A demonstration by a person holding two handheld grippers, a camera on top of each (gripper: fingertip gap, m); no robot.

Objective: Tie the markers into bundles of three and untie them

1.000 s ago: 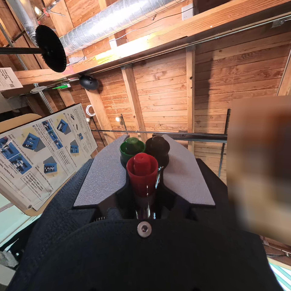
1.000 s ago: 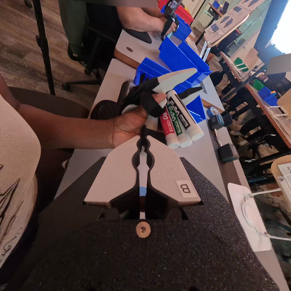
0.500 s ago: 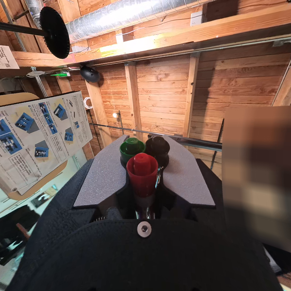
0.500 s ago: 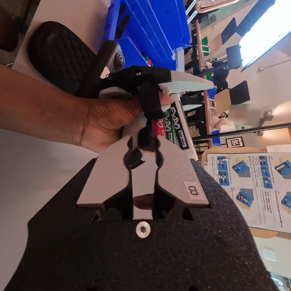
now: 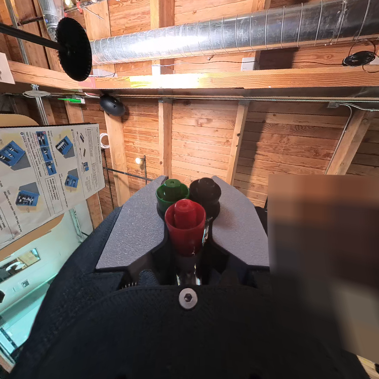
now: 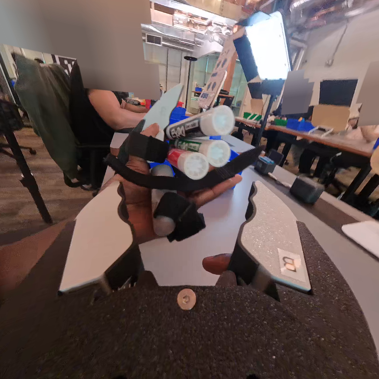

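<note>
My left gripper [image 5: 189, 180] points up at the ceiling and is shut on three markers: a green cap [image 5: 172, 192], a black cap [image 5: 205, 192] and a red cap [image 5: 185, 221] stand between its fingers. In the right wrist view the same markers [image 6: 194, 146] show their white ends, held by the left gripper's finger [image 6: 164, 108] in a person's hand. A black strap [image 6: 235, 166] hangs loose in a curve below the marker ends. My right gripper [image 6: 185, 184] is wide open and holds nothing; the hand and the strap lie in front of its fingers.
A grey table [image 6: 215, 225] lies below, with blue bins [image 6: 178, 114] behind the hand, small black boxes [image 6: 305, 190] to the right and a white pad [image 6: 363, 235]. A person sits at the left. An instruction sheet [image 5: 41, 174] stands at the left. Across from one pair of fingers to the other is roughly 11 centimeters.
My right gripper was shut on the black strap, then opened wide and let it go; the strap now hangs loose. The left gripper stays shut on the three markers and has tilted a little.
</note>
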